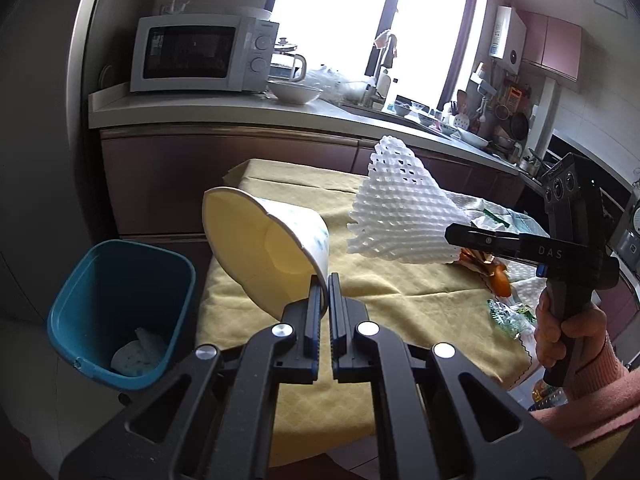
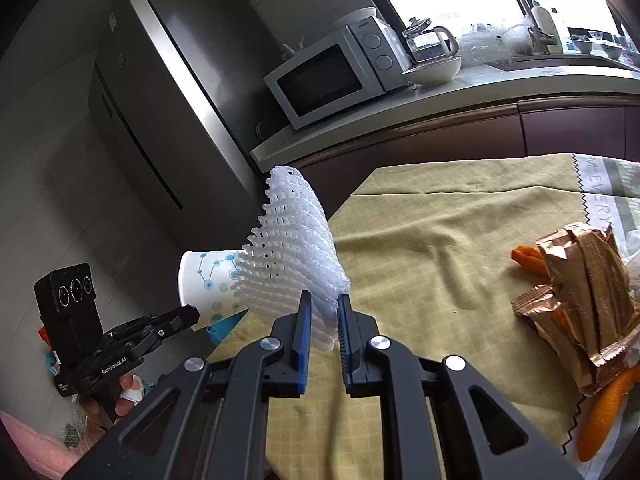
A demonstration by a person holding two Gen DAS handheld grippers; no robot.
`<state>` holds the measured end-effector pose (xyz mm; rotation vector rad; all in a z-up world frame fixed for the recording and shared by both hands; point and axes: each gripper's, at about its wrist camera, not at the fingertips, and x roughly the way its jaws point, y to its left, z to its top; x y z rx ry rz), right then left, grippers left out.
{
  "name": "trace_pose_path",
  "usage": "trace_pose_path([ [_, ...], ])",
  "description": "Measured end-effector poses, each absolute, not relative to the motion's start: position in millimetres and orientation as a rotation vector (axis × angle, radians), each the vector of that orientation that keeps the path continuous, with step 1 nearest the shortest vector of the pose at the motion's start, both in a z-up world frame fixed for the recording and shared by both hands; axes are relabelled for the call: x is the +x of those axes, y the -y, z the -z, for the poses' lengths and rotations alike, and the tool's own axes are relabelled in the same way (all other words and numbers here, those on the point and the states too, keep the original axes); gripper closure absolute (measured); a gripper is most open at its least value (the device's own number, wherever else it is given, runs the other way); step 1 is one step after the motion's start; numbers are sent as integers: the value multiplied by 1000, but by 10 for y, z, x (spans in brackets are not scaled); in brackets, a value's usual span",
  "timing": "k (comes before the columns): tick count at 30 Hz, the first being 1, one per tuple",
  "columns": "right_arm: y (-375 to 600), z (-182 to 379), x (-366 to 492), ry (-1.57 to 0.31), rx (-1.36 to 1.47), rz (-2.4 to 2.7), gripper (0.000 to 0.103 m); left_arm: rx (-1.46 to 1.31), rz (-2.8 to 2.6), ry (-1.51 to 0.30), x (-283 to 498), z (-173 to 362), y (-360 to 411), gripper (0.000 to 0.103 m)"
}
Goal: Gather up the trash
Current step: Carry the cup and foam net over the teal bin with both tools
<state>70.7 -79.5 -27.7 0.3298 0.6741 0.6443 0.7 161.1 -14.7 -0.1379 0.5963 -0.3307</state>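
The left gripper (image 1: 325, 280) is pinched on the rim of a white paper cup (image 1: 264, 248), which hangs tipped on its side above the near corner of the yellow tablecloth (image 1: 384, 292), its mouth turned toward the blue bin (image 1: 120, 312). That bin stands on the floor just beside the cloth's left edge, with some pale scraps at its bottom, too blurred to name. The right gripper (image 2: 324, 300) is clamped on the narrow end of a white foam fruit net (image 2: 296, 252), which fans out upward above the cloth and partly blocks the sight of the cup from the right wrist camera. Farther right on the cloth lie a crumpled copper-coloured wrapper (image 2: 584, 288) with orange peel (image 2: 604, 412) just beside it, and a scrap of clear green-printed plastic (image 1: 508, 316) near the cloth's right edge. Behind the cloth runs the counter, carrying a microwave (image 1: 204, 54) and a white bowl (image 1: 296, 92) beside it.
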Motion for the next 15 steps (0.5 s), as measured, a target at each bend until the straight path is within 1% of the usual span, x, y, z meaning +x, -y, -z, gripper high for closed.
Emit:
trace_pose_path([
  [15, 139, 306, 947, -726, 288, -756, 91, -191, 174, -588, -50, 177, -2291, 99],
])
